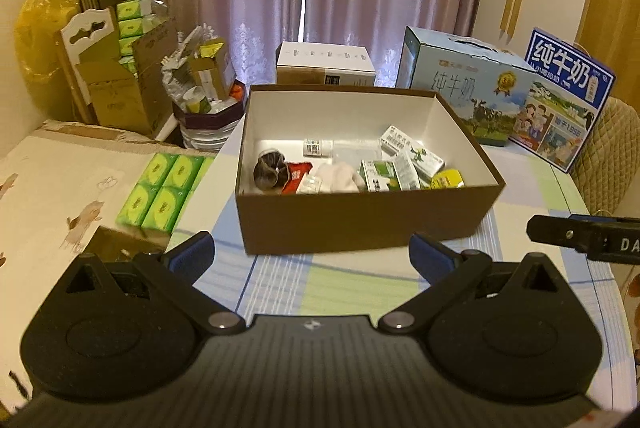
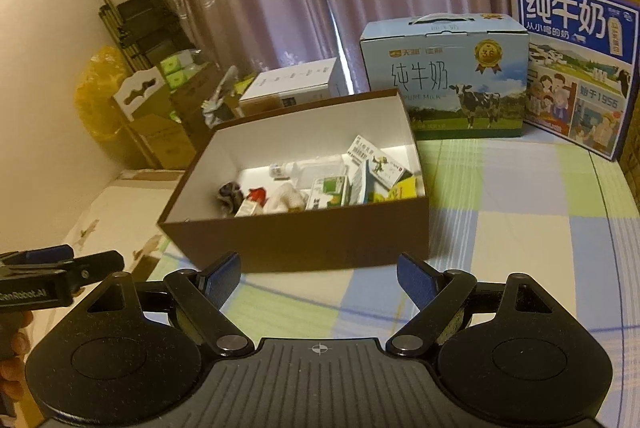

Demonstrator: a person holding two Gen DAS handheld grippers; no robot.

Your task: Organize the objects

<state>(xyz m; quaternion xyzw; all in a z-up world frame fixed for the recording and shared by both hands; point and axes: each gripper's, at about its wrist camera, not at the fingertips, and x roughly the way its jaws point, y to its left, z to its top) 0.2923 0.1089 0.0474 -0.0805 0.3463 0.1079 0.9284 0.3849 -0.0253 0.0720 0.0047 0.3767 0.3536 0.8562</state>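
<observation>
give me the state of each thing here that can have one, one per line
left gripper: open, nothing between the pads
right gripper: open, nothing between the pads
brown box: lid off, small packets and cartons loose inside
light blue milk carton: closed, upright behind the box
dark blue milk carton: closed, upright
green tissue packs: lying flat left of the box

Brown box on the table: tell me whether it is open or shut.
Open. The brown box has no lid on it, and its white inside and the small packets lying in it show from above in both views.
</observation>
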